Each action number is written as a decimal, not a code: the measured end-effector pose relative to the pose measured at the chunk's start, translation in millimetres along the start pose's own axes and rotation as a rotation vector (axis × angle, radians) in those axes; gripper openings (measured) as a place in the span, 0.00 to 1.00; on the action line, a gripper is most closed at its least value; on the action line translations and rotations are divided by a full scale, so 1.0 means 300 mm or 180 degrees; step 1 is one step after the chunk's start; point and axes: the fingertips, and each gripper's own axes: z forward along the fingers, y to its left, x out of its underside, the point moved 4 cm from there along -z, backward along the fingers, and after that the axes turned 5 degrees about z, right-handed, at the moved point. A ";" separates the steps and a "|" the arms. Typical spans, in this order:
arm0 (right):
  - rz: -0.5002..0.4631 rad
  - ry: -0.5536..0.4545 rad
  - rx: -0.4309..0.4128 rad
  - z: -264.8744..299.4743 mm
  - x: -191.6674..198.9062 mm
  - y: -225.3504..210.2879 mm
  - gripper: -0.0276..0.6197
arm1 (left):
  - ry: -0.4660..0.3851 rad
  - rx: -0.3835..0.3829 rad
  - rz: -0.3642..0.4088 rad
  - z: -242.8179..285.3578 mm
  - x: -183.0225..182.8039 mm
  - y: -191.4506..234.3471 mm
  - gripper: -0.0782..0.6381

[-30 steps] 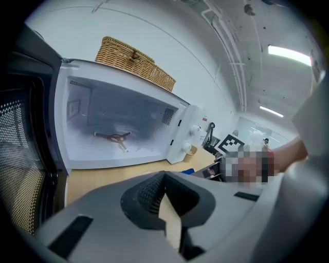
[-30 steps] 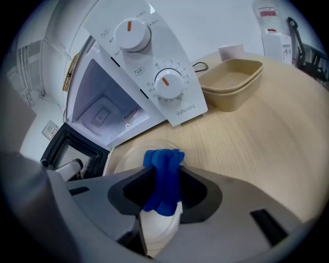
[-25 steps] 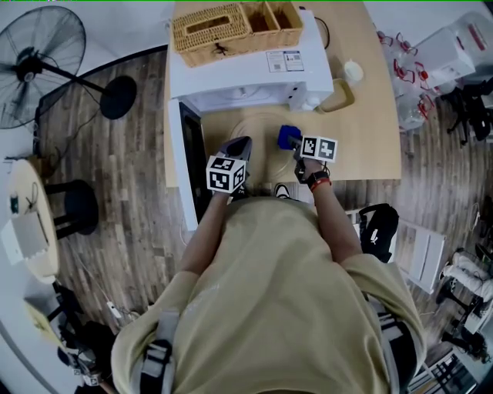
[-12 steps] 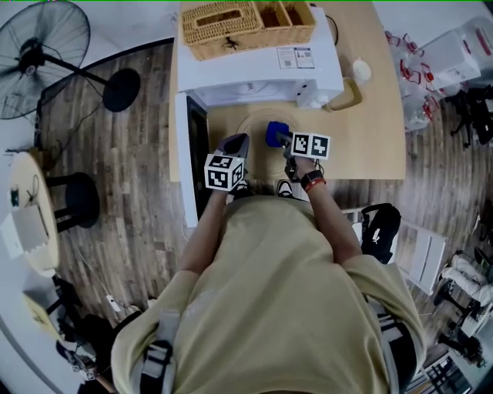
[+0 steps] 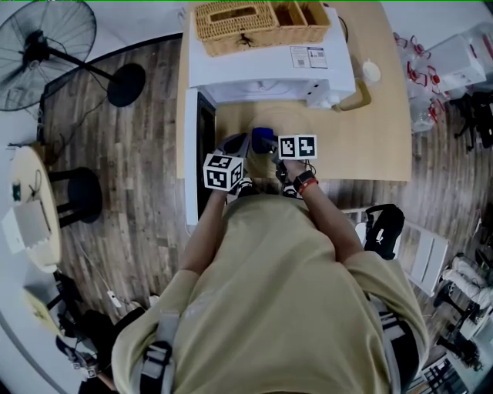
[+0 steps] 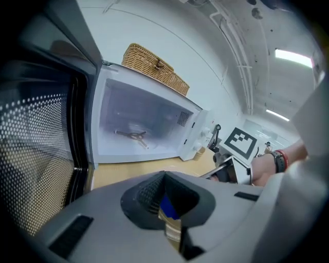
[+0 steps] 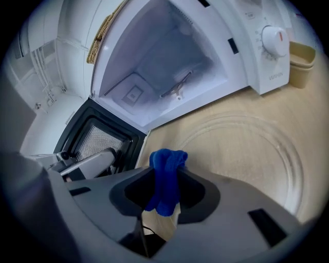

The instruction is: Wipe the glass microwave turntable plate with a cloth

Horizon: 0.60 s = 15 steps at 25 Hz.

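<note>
While the right claw (image 7: 163, 203) pinches the cloth (image 7: 165, 169), the plate (image 7: 241, 154) lies ahead.

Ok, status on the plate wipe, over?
Right gripper shut on blue cloth, over the glass plate on the table. Left gripper jaws nearly together, grip unclear. Open microwave door close at left.

White microwave (image 5: 269, 73) on wooden table (image 5: 377, 146), door (image 5: 202, 154) swung open to the left. Cavity holds only a three-armed roller ring (image 7: 177, 87). Wicker basket (image 5: 258, 21) on top of the microwave. Beige container (image 5: 356, 98) just beside its right side. Pedestal fan (image 5: 42, 46) and black stool (image 5: 81, 196) on plank floor (image 5: 131, 223), left of the table.
</note>
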 end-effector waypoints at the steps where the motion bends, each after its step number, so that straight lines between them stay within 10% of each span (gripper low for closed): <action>1: 0.0006 0.0036 -0.0040 0.014 0.009 0.012 0.24 | -0.0005 0.0000 -0.0001 -0.003 0.001 0.007 0.13; 15: -0.0052 0.0268 -0.0140 0.128 0.094 0.072 0.24 | 0.0023 0.0083 0.0062 -0.033 0.007 0.028 0.13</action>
